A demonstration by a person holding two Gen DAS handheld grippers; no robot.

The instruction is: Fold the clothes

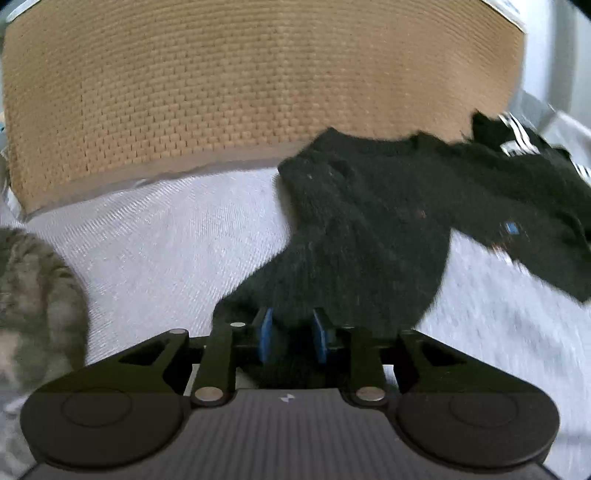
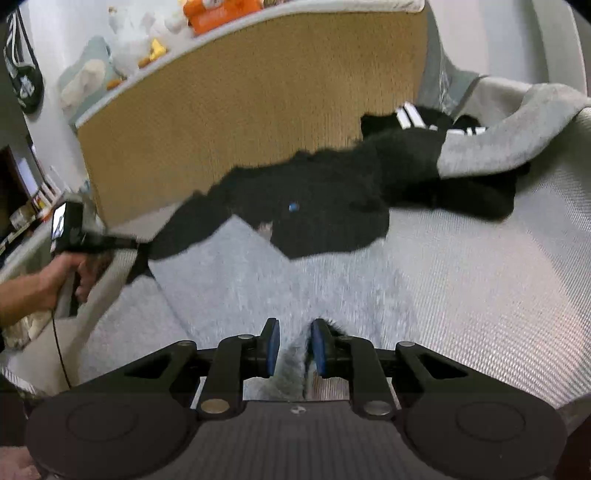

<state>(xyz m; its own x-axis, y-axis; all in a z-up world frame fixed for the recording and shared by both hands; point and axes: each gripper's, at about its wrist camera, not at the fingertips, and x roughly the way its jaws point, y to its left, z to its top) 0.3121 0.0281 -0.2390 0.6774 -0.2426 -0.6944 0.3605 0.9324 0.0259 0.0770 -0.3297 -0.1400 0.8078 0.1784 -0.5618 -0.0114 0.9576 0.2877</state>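
Note:
A black fuzzy garment [image 1: 369, 221] with a small blue tag lies stretched across the white bed. My left gripper [image 1: 291, 334] is shut on its near end, black cloth bunched between the blue pads. In the right wrist view the same garment [image 2: 325, 206] runs from the left gripper [image 2: 136, 245], held by a person's hand [image 2: 55, 273], to the upper right. A grey fuzzy cloth [image 2: 236, 280] spreads from under the black garment toward my right gripper [image 2: 293, 343], which is shut on its near edge. A little black fuzz shows beside the right pad.
A tan woven panel [image 1: 258, 92] stands behind the white textured bed surface [image 1: 166, 240]. A tabby cat [image 1: 33, 295] sits at the left edge. A black and white striped garment [image 2: 413, 114] and a grey blanket [image 2: 517, 125] lie at the far right. Toys line the shelf [image 2: 214, 14].

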